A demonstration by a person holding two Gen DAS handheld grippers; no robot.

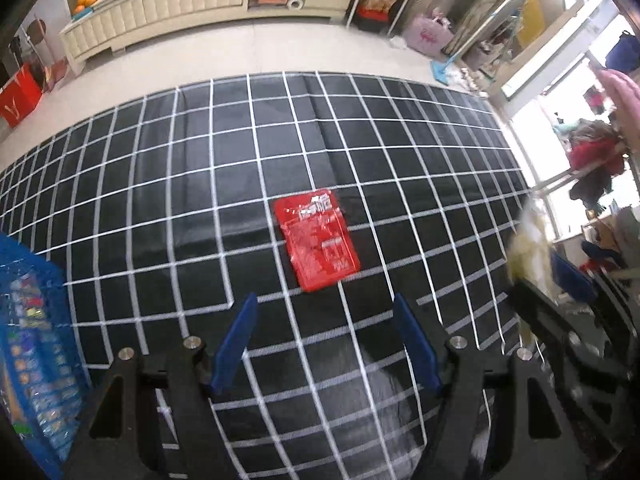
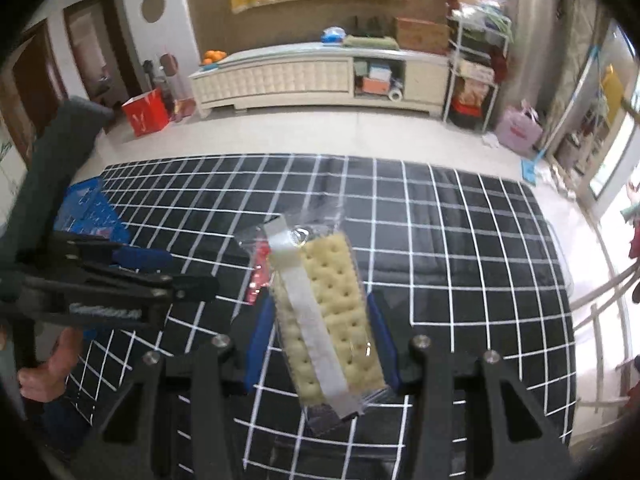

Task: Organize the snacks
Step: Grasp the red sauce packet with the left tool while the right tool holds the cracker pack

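Above the checked cloth point(image 1: 160, 168), left tongs point(image 1: 324, 304) tilted steeply down, empty

The tabletop point(image 1: 160, 200) is black with a white grid. A red packet point(image 1: 318, 240) bears white print. The crackers point(image 2: 328, 312) are pale yellow under a white strip. The basket point(image 1: 28, 320) is blue, as are the tongs' pads point(image 1: 236, 344).

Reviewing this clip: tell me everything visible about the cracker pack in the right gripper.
The cracker pack is a clear plastic sleeve holding a row of pale, dotted rectangular crackers, with a white strip running lengthwise down its front and a crimped, empty flap at the far end. The right gripper holds it between its blue pads, one on each long side, lifted above the black grid-patterned cloth. It points away from the camera, tilted slightly left. Nothing else touches it.
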